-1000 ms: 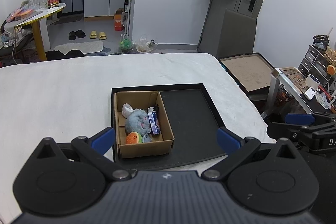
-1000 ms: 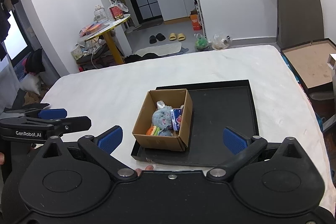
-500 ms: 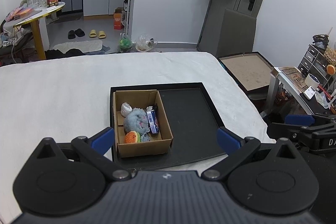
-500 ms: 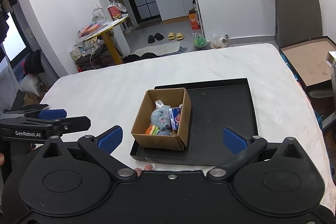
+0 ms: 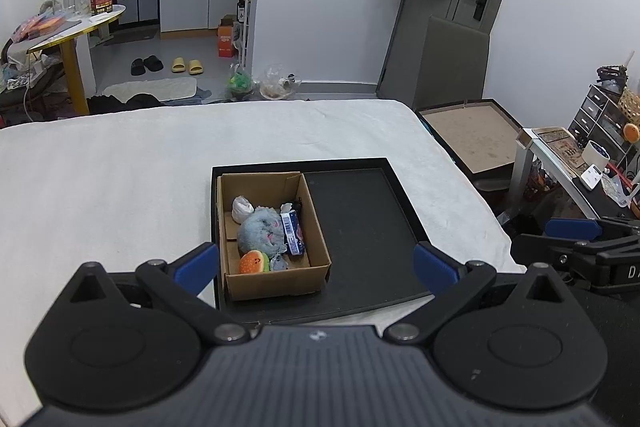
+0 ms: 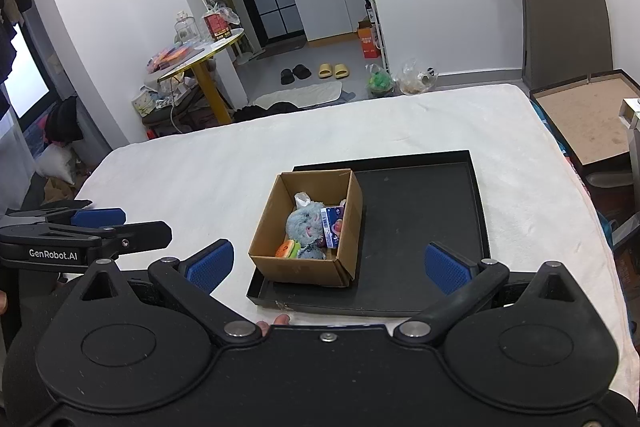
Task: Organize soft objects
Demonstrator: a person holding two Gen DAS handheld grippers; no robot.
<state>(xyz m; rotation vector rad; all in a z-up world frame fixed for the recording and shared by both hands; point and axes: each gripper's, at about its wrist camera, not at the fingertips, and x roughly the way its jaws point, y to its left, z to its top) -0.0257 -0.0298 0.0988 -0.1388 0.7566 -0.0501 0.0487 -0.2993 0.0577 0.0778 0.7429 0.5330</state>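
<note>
Left wrist: black tray (image 5: 360, 227) on white bedspread (image 5: 100, 187).

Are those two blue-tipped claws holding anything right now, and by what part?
Nothing is held. The left gripper and right gripper are both open and empty, short of the cardboard box of soft toys.

The left gripper (image 5: 316, 263) is matte black, with two round housings, silver pivot screws, a ribbed dark grey centre and blue-padded fingers (image 5: 434, 265). The right gripper (image 6: 328, 263) looks alike, with a smooth black centre and textured blue pads (image 6: 446, 267). White "GenRobot.AI" lettering marks the left gripper's side at the middle left of the right wrist view.
</note>
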